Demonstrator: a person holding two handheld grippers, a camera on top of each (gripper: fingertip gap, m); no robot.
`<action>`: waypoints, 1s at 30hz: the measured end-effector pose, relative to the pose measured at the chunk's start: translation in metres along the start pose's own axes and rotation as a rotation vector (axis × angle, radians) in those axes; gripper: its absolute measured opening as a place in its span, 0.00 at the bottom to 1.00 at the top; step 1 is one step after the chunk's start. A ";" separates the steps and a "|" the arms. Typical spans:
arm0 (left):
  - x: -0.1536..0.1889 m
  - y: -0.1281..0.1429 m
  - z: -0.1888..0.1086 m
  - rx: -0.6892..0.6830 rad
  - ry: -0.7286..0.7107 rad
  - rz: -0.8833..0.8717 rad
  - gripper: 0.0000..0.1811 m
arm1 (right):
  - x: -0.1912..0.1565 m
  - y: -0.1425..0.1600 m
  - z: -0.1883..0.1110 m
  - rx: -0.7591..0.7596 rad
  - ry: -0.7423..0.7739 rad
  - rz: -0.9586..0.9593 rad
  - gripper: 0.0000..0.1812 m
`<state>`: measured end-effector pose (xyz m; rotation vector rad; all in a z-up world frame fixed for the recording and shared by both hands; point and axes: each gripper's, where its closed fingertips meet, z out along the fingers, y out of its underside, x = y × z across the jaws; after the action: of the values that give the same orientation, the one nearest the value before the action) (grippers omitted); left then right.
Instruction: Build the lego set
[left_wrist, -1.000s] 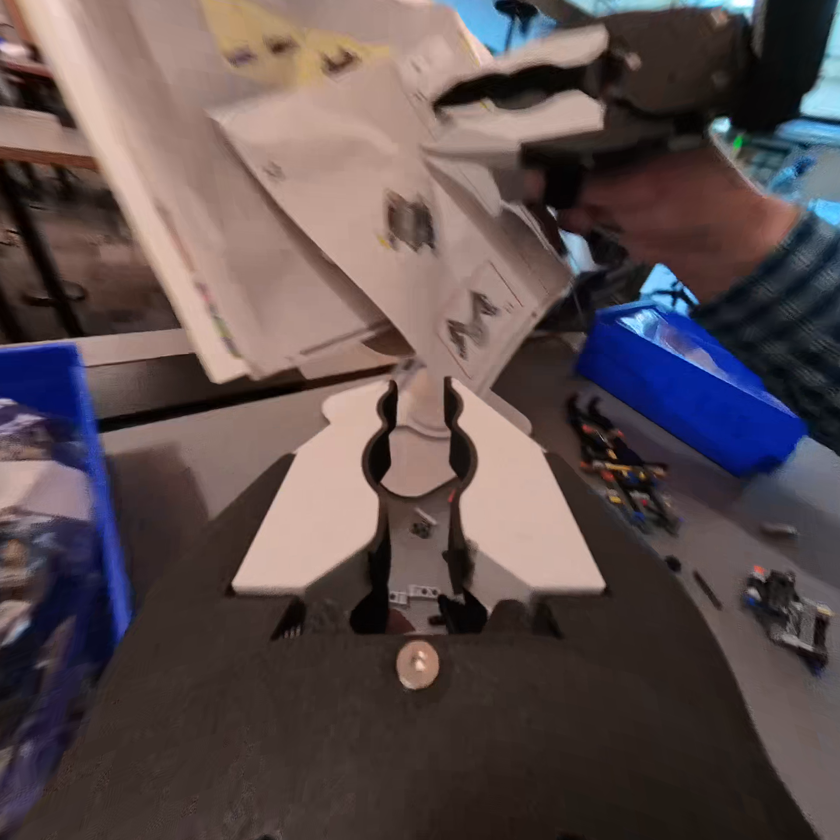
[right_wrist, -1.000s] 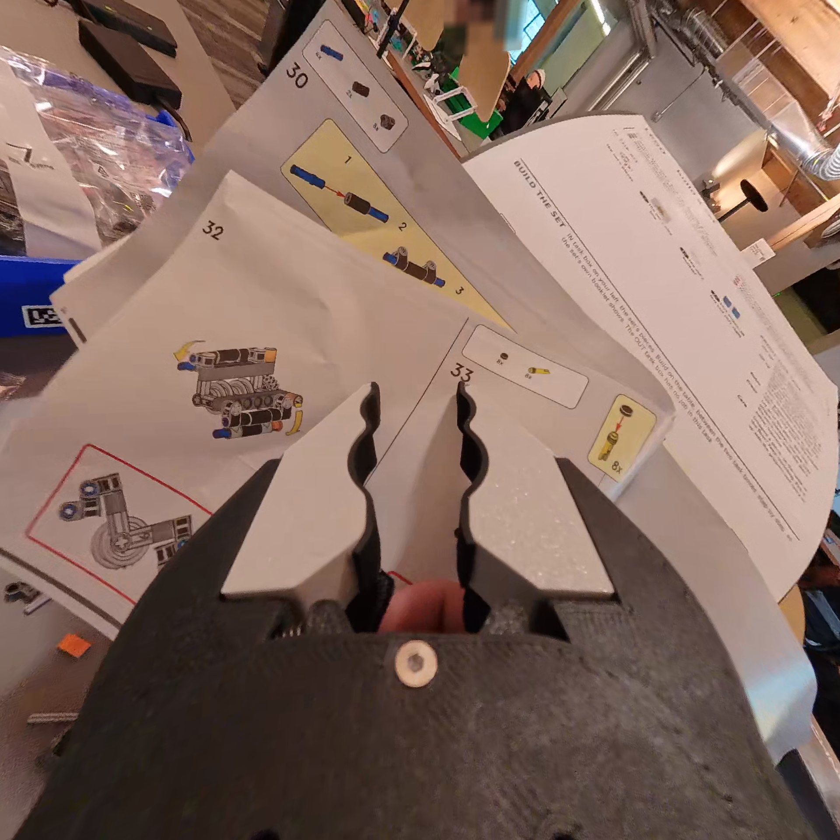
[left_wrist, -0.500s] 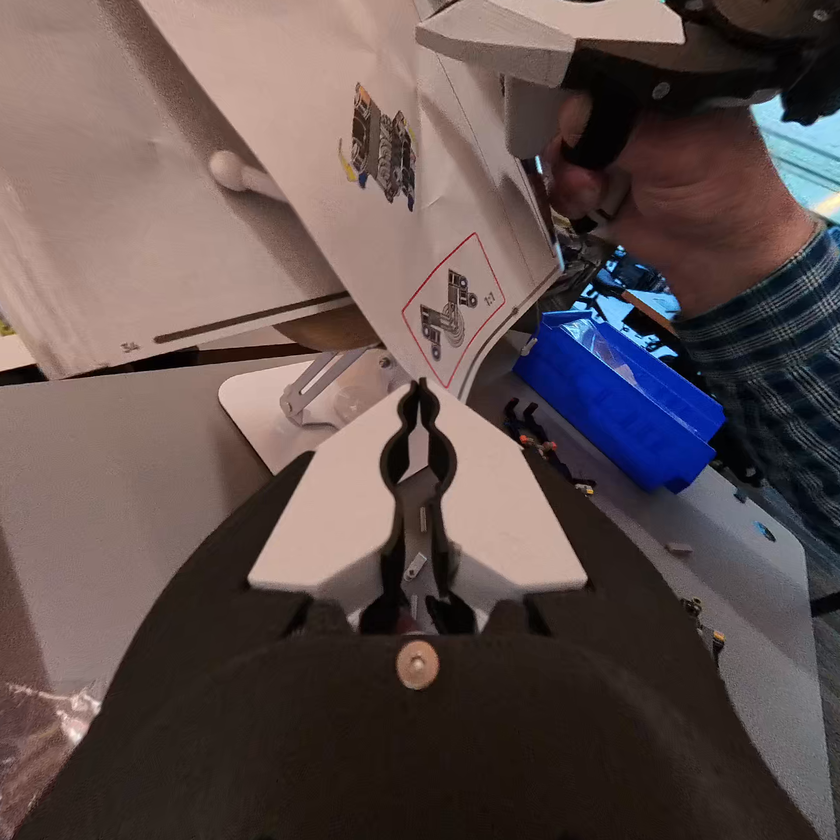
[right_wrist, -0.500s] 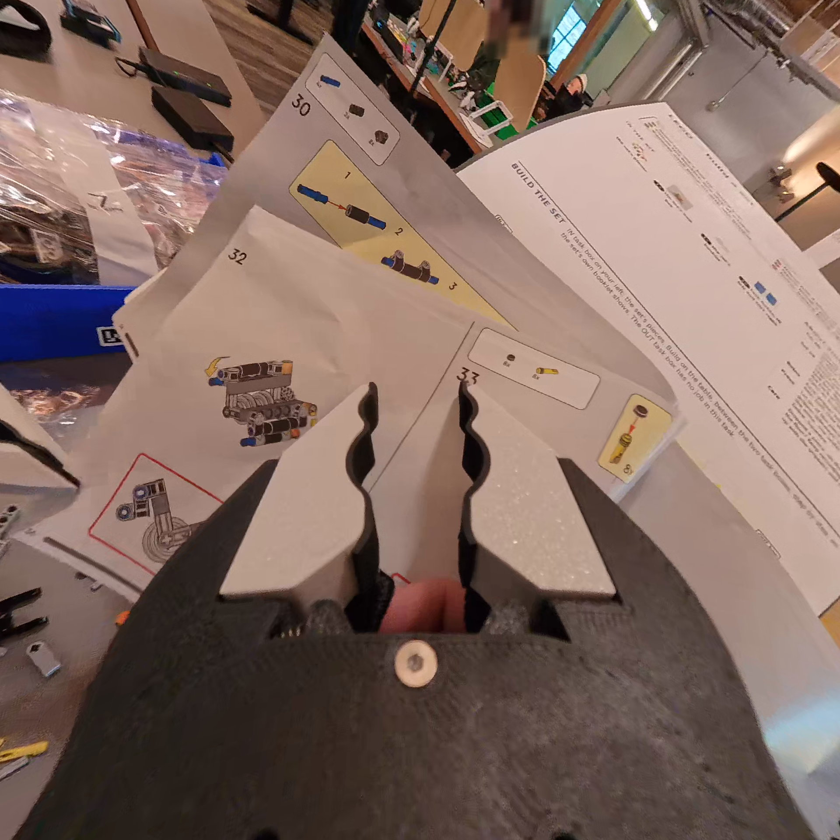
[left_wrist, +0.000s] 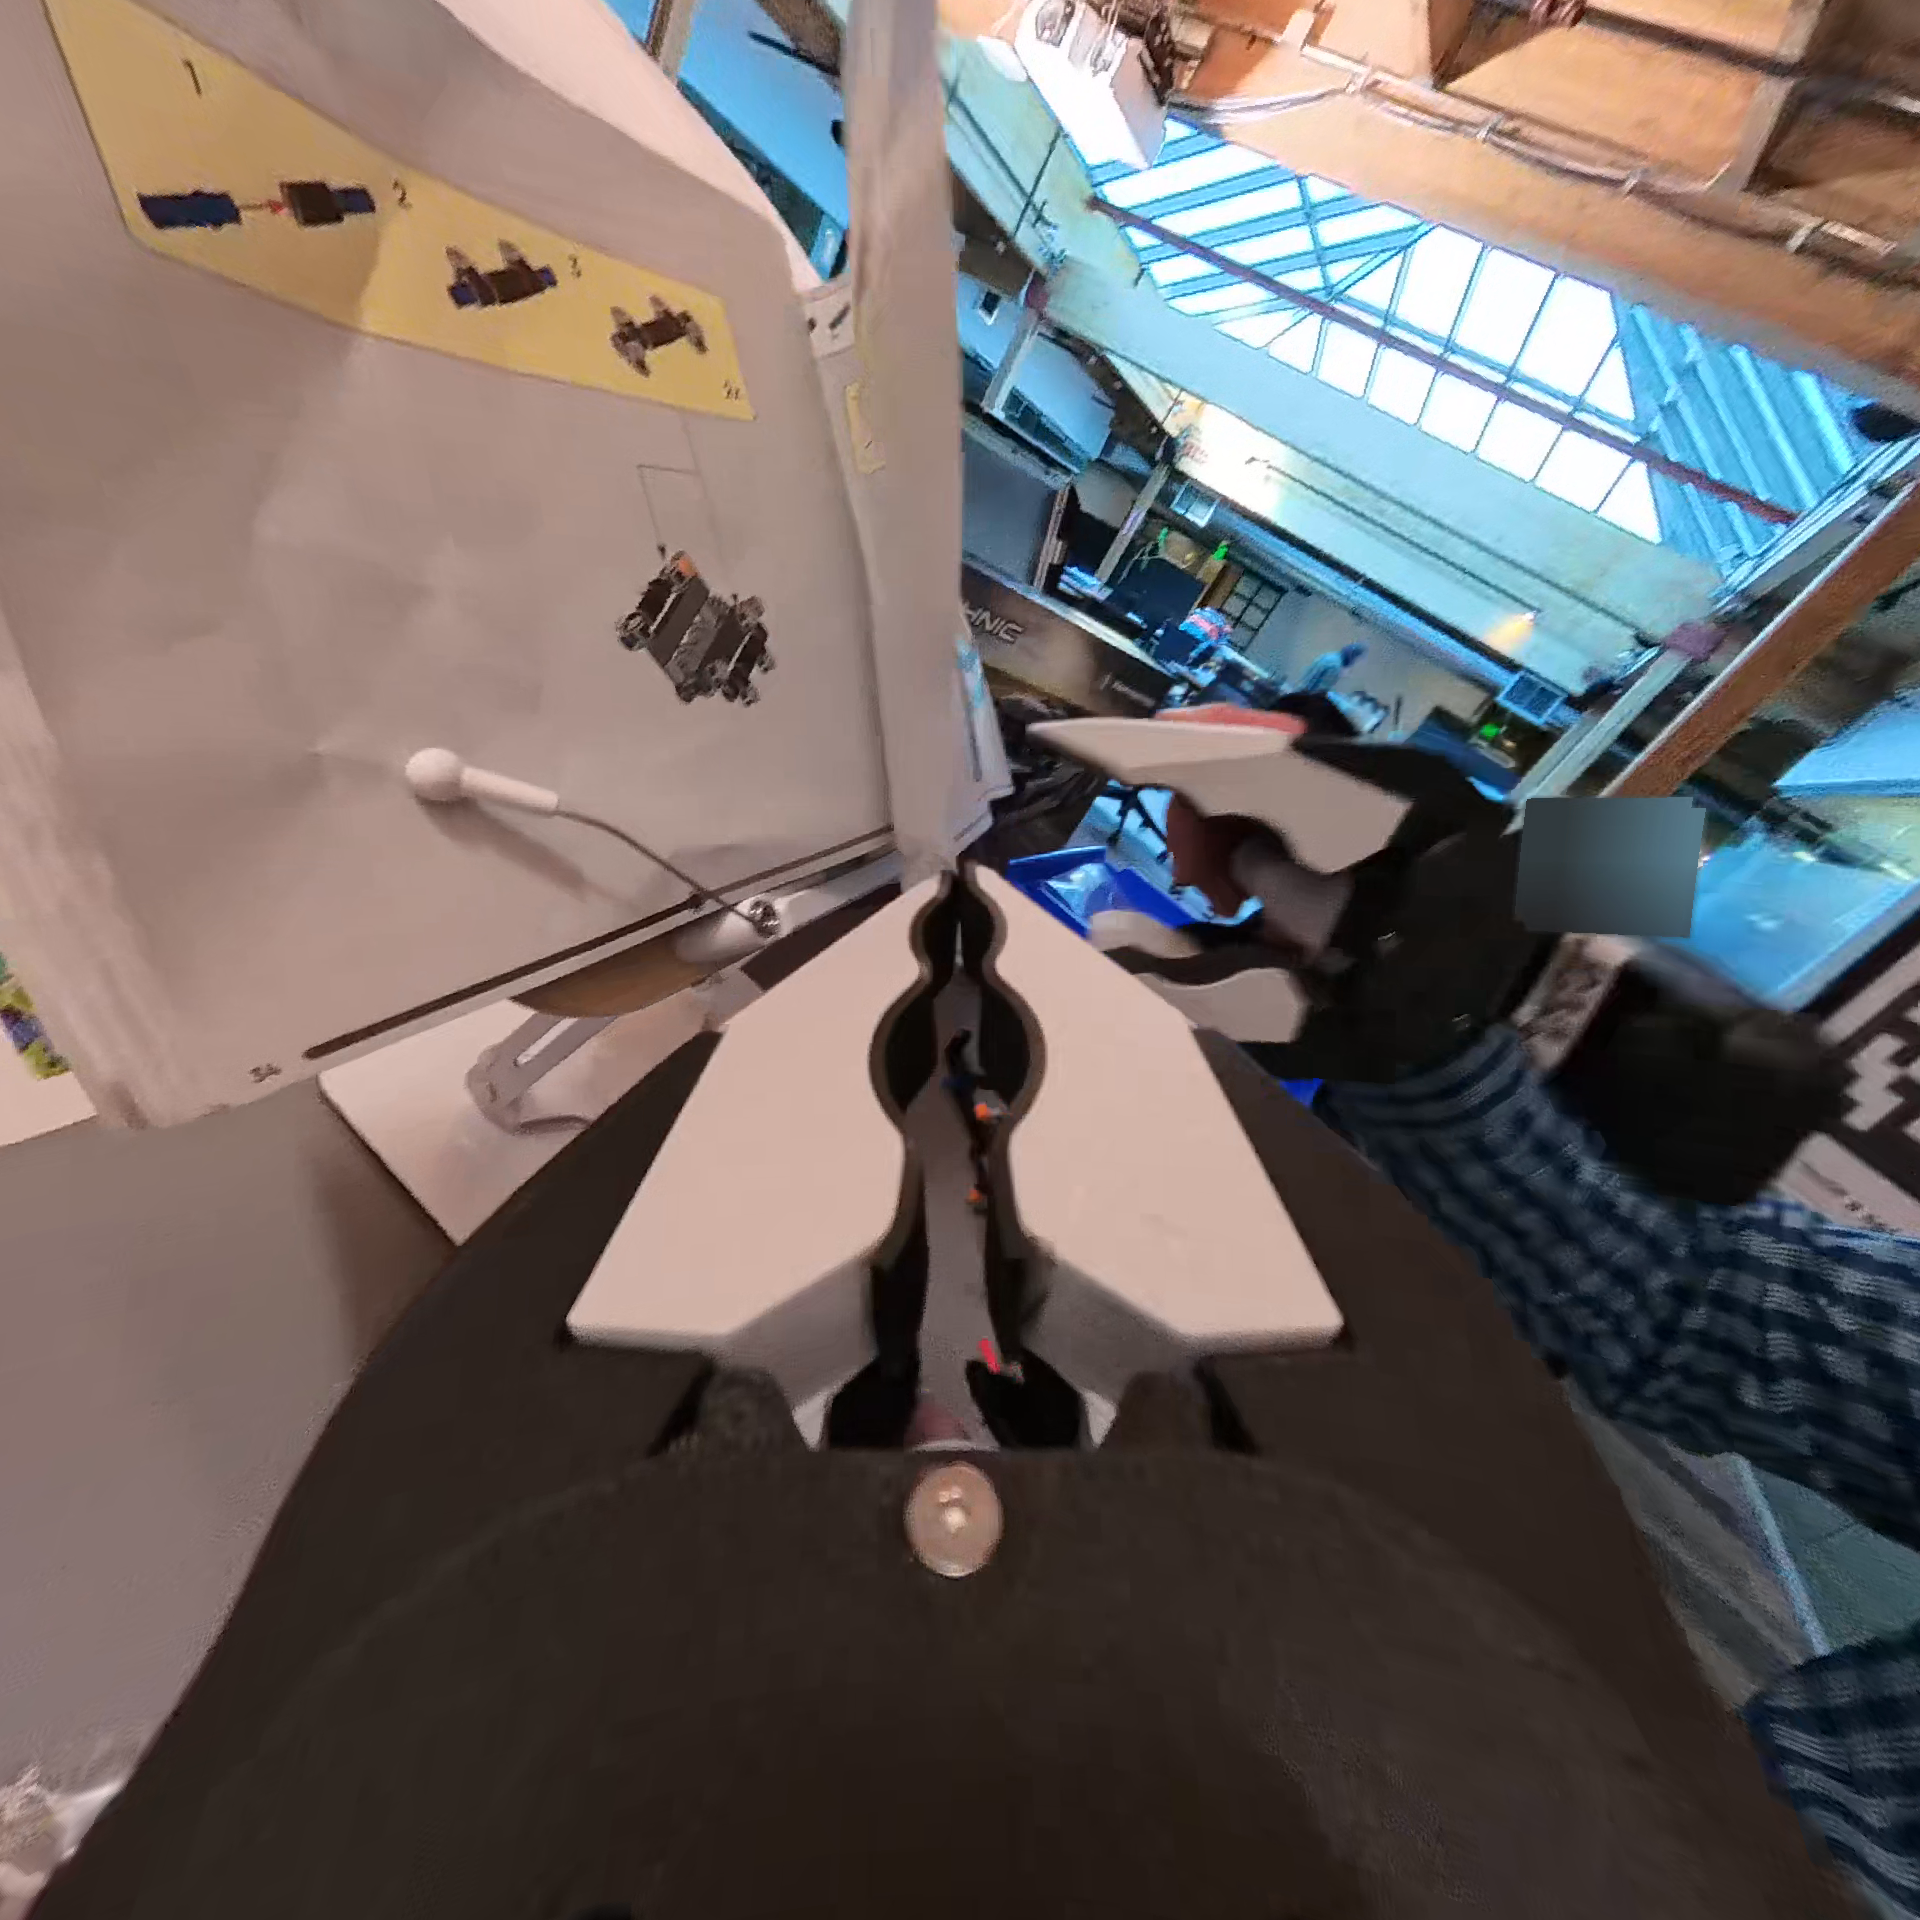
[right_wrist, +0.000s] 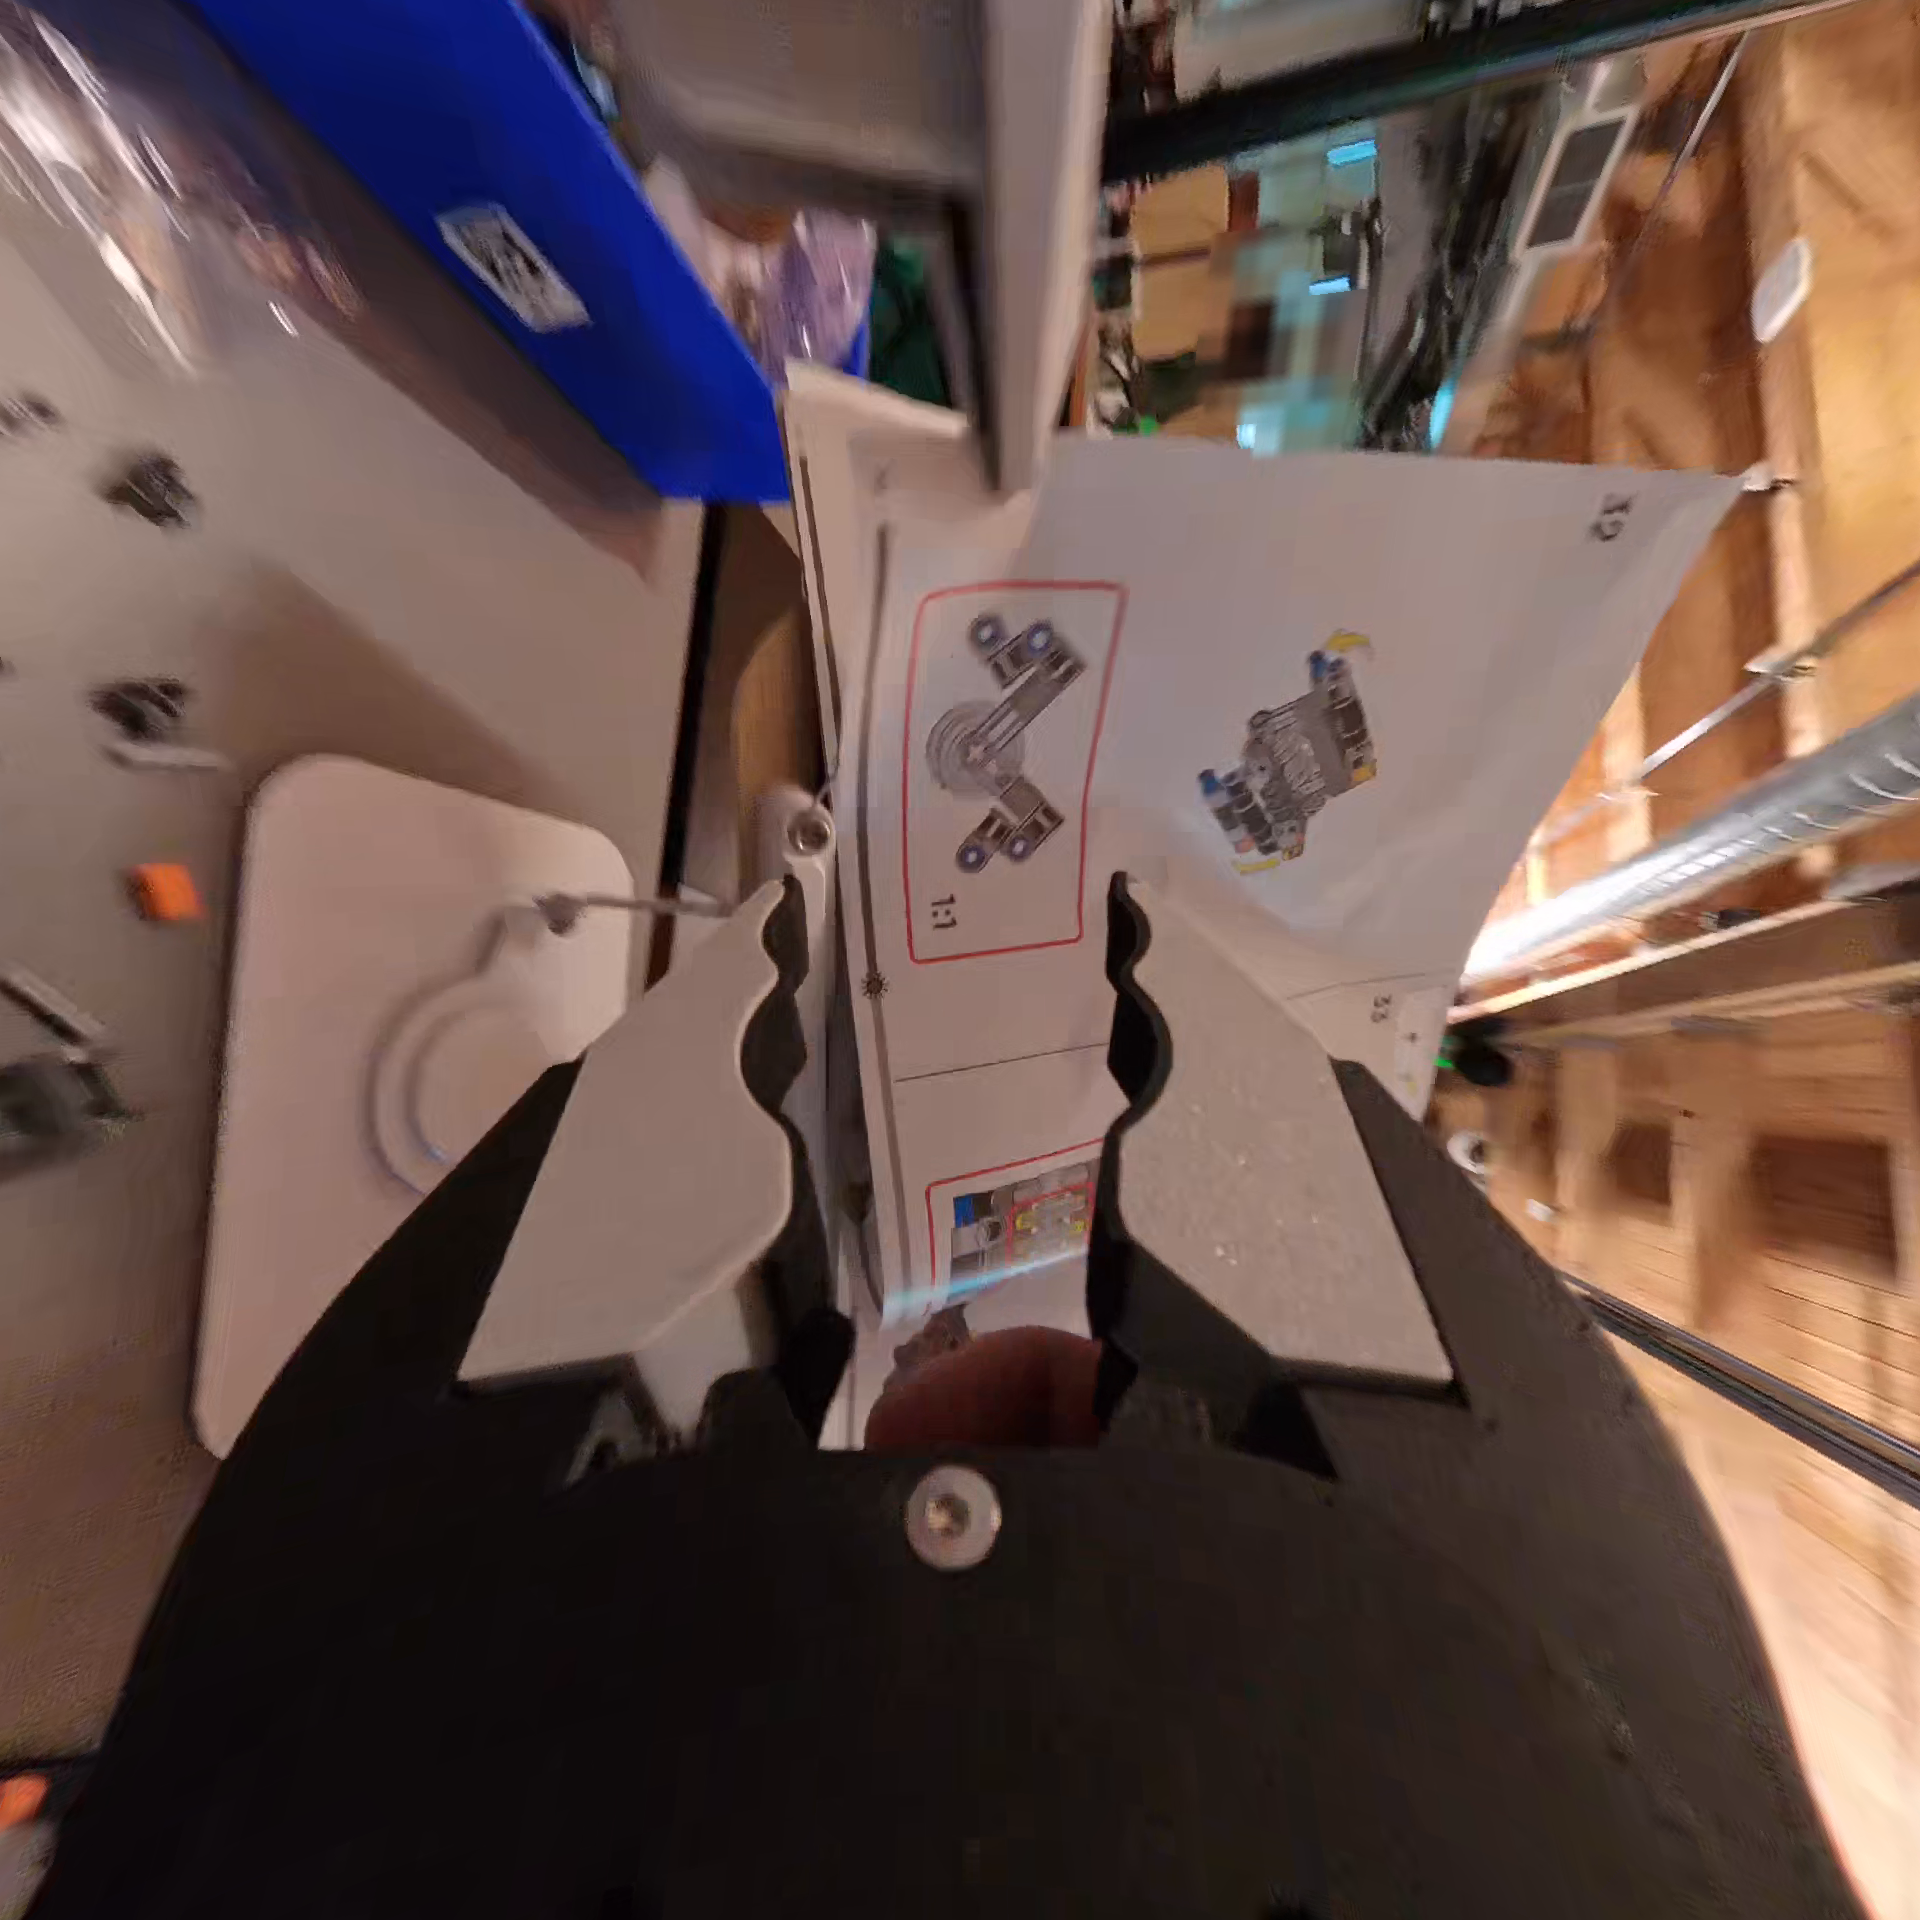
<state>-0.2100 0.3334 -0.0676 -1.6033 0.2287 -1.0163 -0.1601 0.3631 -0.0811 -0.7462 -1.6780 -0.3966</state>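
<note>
Skylit workshop rafters fill the far background now that both views have swung upward. Half a second ago the right tongs pinched a page of the booklet on its stand; now released, they straddle it. The left tongs, clenched, nip the lifted page's bottom edge. Page-turning continues; lego pieces lie untouched on the tabletop.
</note>
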 end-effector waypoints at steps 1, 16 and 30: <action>0.004 -0.002 0.000 0.001 0.016 -0.011 0.00 | -0.002 0.005 0.007 -0.034 0.022 -0.034 0.29; 0.053 -0.039 0.014 0.081 0.168 -0.071 0.00 | 0.032 -0.024 -0.010 0.075 0.273 0.145 0.15; -0.069 0.004 0.028 -0.076 -0.425 0.158 0.15 | 0.058 0.008 0.005 0.143 0.243 0.551 0.00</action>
<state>-0.2300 0.3957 -0.1028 -1.7978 0.1015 -0.5346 -0.1642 0.3874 -0.0281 -0.9714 -1.1976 0.0219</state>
